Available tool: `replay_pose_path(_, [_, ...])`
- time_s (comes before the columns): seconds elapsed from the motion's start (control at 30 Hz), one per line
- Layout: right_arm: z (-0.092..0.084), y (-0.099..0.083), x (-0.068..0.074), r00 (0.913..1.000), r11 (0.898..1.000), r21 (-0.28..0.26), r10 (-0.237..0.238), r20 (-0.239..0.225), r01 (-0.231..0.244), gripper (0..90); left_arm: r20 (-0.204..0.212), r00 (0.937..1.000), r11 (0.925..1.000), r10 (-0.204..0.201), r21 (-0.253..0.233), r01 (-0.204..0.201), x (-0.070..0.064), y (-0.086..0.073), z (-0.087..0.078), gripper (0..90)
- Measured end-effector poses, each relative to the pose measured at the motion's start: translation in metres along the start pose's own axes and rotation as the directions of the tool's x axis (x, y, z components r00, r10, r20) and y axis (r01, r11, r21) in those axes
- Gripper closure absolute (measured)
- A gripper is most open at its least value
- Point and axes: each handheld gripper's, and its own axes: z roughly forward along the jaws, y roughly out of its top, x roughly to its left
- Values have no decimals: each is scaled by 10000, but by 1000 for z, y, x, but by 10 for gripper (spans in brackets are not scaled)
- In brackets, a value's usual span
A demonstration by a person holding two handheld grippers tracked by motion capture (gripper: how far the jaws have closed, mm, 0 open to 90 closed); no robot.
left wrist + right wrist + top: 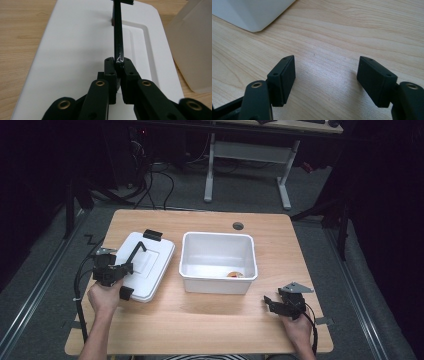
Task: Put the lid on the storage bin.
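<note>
The black handle (118,37) of the white lid (145,265) is pinched by the left tool (125,268); its long axis runs away from the jaws. The open tub (218,262) lies just to the lid's right. The right tool (272,303) is held spread over the bench (200,320), nearer the tub.

Table: a light wooden top (210,320) stood on a grey carpeted floor (45,260), with a round cable hole (238,226) near its far edge.
Lid: a white lid (150,270) with black clips and a black handle lay flat on the left part.
Bin: a white open bin (218,282) sat just right of the lid.
</note>
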Motion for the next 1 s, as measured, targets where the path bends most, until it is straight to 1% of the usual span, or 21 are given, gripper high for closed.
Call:
replay_pose_path(0.17, [0, 0, 0, 10000, 10000, 2, 6, -2, -6, 312, 107, 9999, 9999, 55, -96, -54, 0, 4, -5, 852])
replay_pose_path(0.23, [0, 0, 0, 10000, 10000, 1, 17, 4, -17, 313, 246, 9996, 9998, -114, -156, 118, 1, 5, -8, 852])
replay_pose_path(0.33, [0, 0, 0, 10000, 10000, 1, 12, 3, -12, 313, 289, 9995, 9998, -97, -193, 102, 3, 5, -11, 852])
replay_pose_path(0.47, [0, 0, 0, 10000, 10000, 3, 10, 5, -10, 313, 415, 9989, 9995, -209, -246, 220, 4, 5, -15, 852])
replay_pose_path(0.53, [0, 0, 0, 10000, 10000, 2, 12, 7, -12, 313, 373, 9992, 9995, -153, -262, 163, 4, 6, -17, 852])
replay_pose_path(0.67, [0, 0, 0, 10000, 10000, 3, 17, 12, -17, 313, 363, 9993, 9994, 83, -339, -71, 1, 12, -24, 852])
replay_pose_path(0.87, [0, 0, 0, 10000, 10000, 4, 17, 14, -17, 313, 380, 9990, 9986, 234, -483, -215, -2, 20, -33, 852])
replay_pose_path(1.0, [0, 0, 0, 10000, 10000, 0, 17, 15, -17, 313, 546, 9980, 9981, 312, -548, -282, -3, 25, -38, 852])
